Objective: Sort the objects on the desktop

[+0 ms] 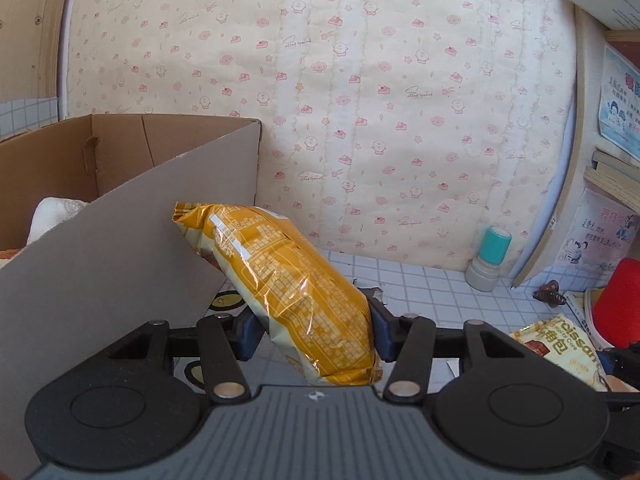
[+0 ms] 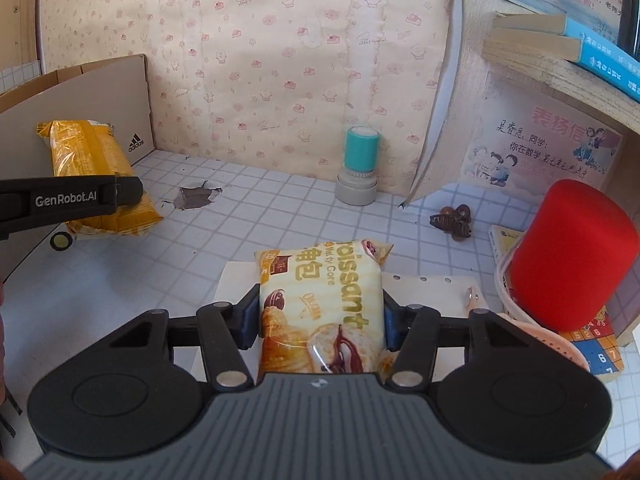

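Observation:
A yellow snack packet [image 1: 292,292] stands tilted between the blue pads of my left gripper [image 1: 312,328], which is shut on its lower half. Its top end leans close to the grey outer wall of a cardboard box [image 1: 120,264]. In the right wrist view the same yellow packet [image 2: 88,152] shows at the left, behind a black finger [image 2: 120,196] of the left gripper. A cream croissant packet [image 2: 320,308] lies on a white punched sheet [image 2: 432,292]. My right gripper [image 2: 320,322] is shut on it, with a pad pressing each long side.
The box [image 2: 80,92] holds a white cloth [image 1: 56,216]. A teal-capped stamp [image 2: 358,168] stands by the wallpapered back wall. A brown hair clip [image 2: 452,220] lies near a wooden shelf unit [image 2: 560,72] with books. A red cylinder [image 2: 572,256] stands at the right on a puzzle book.

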The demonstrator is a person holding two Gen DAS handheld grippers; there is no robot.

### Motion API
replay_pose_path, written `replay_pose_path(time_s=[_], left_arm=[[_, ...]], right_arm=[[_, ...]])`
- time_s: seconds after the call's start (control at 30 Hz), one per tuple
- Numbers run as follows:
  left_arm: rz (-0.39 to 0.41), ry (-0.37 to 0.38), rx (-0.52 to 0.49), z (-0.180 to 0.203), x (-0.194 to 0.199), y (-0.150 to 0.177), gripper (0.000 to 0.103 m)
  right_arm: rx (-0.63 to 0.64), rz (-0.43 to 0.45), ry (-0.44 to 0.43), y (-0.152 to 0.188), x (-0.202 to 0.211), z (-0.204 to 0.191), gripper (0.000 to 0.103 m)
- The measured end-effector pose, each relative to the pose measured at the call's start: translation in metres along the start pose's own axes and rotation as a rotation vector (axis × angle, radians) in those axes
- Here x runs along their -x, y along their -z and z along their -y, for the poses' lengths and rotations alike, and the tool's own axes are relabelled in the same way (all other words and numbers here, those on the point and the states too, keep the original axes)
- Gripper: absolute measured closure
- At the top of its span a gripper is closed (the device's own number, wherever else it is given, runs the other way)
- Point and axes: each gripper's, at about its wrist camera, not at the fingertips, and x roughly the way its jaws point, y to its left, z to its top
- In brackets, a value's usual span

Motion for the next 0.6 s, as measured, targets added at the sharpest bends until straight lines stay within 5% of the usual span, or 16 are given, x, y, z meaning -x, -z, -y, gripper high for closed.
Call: replay_pose_path(time_s=[0.6], left_arm=[[0.096, 0.055, -0.012, -0.006, 0.081, -0.017, 0.047]], right_arm=[[-0.014, 0.179, 0.043, -0.022, 0.092, -0.020, 0.053]])
